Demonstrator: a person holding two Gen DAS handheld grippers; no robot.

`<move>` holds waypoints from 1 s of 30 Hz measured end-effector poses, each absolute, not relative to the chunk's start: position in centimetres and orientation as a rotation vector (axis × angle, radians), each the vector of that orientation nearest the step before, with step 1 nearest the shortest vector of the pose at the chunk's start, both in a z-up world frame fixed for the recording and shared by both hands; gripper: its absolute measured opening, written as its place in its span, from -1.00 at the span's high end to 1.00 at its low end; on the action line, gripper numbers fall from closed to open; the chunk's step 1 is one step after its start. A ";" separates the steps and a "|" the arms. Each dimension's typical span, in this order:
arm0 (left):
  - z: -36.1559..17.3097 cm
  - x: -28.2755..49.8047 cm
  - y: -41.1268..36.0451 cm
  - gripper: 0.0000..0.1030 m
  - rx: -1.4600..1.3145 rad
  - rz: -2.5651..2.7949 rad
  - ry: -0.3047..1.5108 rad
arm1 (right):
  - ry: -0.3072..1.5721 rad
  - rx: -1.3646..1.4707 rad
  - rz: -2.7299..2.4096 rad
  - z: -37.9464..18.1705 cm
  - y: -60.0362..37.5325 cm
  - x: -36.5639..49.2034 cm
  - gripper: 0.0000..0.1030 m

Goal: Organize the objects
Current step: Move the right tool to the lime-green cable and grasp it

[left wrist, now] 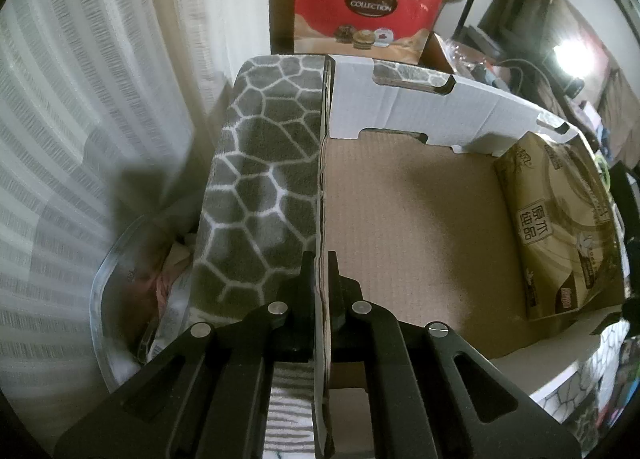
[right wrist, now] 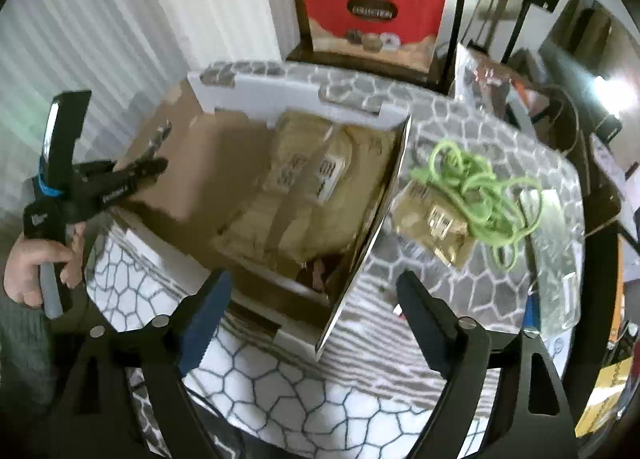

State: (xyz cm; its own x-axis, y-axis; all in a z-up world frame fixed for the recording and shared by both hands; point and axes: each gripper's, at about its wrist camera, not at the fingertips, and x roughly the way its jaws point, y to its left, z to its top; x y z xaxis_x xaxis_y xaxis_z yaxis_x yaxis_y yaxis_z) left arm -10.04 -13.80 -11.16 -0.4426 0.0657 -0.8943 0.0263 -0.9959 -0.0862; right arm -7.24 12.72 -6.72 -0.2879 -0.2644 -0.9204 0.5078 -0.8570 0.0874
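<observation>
Left gripper clamps upright box wall.

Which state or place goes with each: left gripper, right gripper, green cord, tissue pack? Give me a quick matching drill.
Things:
1. left gripper
2. right gripper
3. green cord
4. tissue pack

States or places:
A. inside the box
B. jaws wide, nothing between them
C. on the patterned cloth, outside the box
D. shut on the box wall

Pairs: 1-D, 2-B, 3-C, 4-A
</observation>
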 end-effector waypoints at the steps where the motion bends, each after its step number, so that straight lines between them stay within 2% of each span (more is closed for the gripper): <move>1: -11.2 -10.0 -13.8 0.94 -1.646 2.645 -0.136 | 0.299 1.510 -2.156 -7.1 12.8 -7.3 -0.70; 13: -11.2 -10.0 -13.9 0.94 -1.645 2.644 -0.134 | 0.257 1.657 -2.135 -10.7 12.9 -9.9 -0.70; 18: -11.2 -10.0 -13.9 0.94 -1.645 2.645 -0.131 | 0.086 1.668 -2.179 -10.9 14.1 -10.9 -0.70; 23: -11.2 -10.0 -13.9 0.94 -1.646 2.645 -0.134 | 0.029 1.634 -2.198 -10.1 14.8 -11.2 -0.70; 30: -11.1 -9.9 -13.8 0.94 -1.646 2.647 -0.137 | 0.071 1.533 -2.220 -6.4 17.1 -9.7 -0.70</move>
State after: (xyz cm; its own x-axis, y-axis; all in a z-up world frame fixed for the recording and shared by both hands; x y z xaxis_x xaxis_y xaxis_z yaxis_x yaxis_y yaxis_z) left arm -9.90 -13.78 -11.13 -0.4432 0.0641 -0.8941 0.0282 -0.9959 -0.0854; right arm -9.71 17.07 -6.41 -0.2894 -0.3238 -0.9008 0.3803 -0.9025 0.2022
